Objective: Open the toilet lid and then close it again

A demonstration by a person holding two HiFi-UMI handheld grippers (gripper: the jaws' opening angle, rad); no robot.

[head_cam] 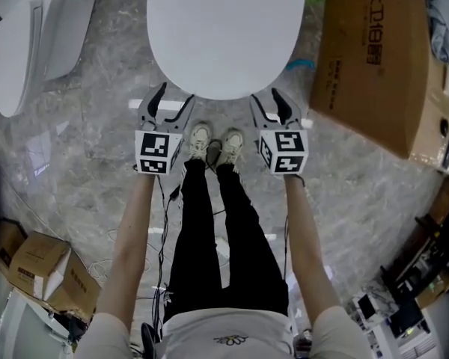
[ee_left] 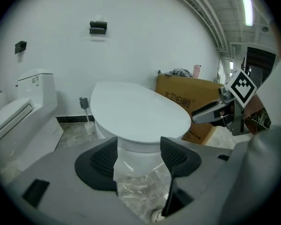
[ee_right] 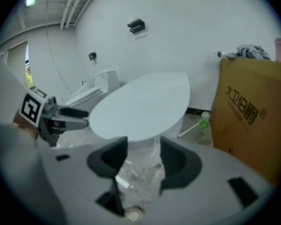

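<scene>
Toilet lid point(head_cam: 223, 28) down; left gripper point(head_cam: 173, 99) at its 7, right gripper point(head_cam: 269, 102) at 5, both spread, empty; prob. opening not begun yet.

Toilets: two, the centre toilet point(head_cam: 223, 28) and the side toilet point(head_cam: 15, 43).
Tools: two, the left tool point(head_cam: 176, 93) and the right tool point(head_cam: 267, 96).
Cardboard boxes plainly countable: two, the large box point(head_cam: 374, 58) and the small box point(head_cam: 41, 264).
Shoes: two, the left shoe point(head_cam: 200, 137) and the right shoe point(head_cam: 232, 142).
Black wall fittings: two, the upper fitting point(ee_left: 98, 27) and the lower fitting point(ee_left: 20, 46).
Toilet brush point(ee_left: 84, 104): one.
</scene>
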